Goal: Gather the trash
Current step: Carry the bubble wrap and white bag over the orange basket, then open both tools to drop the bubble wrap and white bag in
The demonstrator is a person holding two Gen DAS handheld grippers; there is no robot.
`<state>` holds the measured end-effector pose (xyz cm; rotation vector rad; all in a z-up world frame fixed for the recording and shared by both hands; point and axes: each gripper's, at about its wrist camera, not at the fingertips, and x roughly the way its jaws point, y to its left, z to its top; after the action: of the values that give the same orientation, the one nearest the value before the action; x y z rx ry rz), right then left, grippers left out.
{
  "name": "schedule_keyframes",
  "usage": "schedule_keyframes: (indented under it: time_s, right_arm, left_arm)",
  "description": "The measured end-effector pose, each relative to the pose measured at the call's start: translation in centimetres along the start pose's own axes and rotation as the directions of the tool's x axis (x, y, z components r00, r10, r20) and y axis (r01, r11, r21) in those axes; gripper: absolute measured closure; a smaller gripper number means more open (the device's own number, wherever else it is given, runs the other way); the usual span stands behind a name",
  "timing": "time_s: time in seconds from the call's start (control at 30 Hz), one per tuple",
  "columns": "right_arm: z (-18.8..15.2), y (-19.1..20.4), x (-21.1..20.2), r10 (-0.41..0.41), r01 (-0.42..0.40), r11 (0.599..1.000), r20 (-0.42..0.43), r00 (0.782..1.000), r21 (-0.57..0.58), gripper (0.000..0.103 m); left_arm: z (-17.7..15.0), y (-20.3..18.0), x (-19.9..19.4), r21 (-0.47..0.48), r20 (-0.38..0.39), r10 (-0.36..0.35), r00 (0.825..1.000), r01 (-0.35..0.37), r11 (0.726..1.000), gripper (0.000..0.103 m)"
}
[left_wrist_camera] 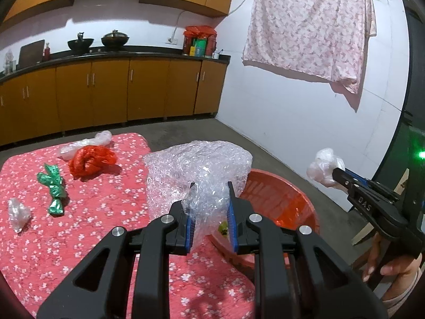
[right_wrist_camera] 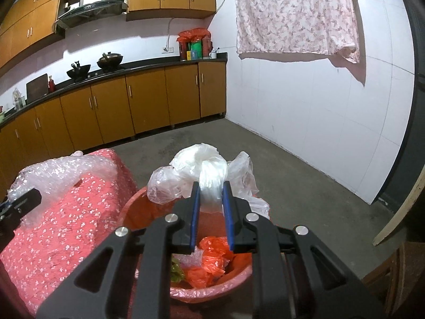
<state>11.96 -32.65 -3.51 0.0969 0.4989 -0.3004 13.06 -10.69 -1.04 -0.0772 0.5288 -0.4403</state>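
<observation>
My left gripper (left_wrist_camera: 209, 186) is shut on a crumpled sheet of clear bubble wrap (left_wrist_camera: 196, 167), held at the table's right edge beside the red basin (left_wrist_camera: 281, 199). My right gripper (right_wrist_camera: 211, 184) is shut on a clear plastic bag (right_wrist_camera: 202, 167), held above the red basin (right_wrist_camera: 239, 271); it also shows in the left wrist view (left_wrist_camera: 325, 167). The basin holds orange-red plastic scraps (right_wrist_camera: 212, 260) and a green scrap (right_wrist_camera: 176, 268). On the red floral tablecloth (left_wrist_camera: 93, 226) lie a red bag (left_wrist_camera: 90, 160), a green wrapper (left_wrist_camera: 54, 186), a clear bag (left_wrist_camera: 87, 143) and a small clear scrap (left_wrist_camera: 17, 212).
Brown kitchen cabinets (left_wrist_camera: 106, 93) with a black counter stand behind the table. A pink floral cloth (left_wrist_camera: 308, 24) hangs on the white wall. Bare concrete floor (right_wrist_camera: 292, 172) lies right of the basin. A wooden board (right_wrist_camera: 398, 212) leans at the far right.
</observation>
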Motion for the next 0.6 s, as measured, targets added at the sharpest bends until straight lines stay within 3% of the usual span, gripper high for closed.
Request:
schedule_keyframes:
  time_s: [0.6]
  right_arm:
    - [0.5,-1.2,2.8,0.009,-0.007,0.999,-0.031,0.999,0.048,0.085]
  left_arm:
    - [-0.6,-3.7,4.6,0.021,-0.058,-0.091,0.994,0.092,0.996,0.082]
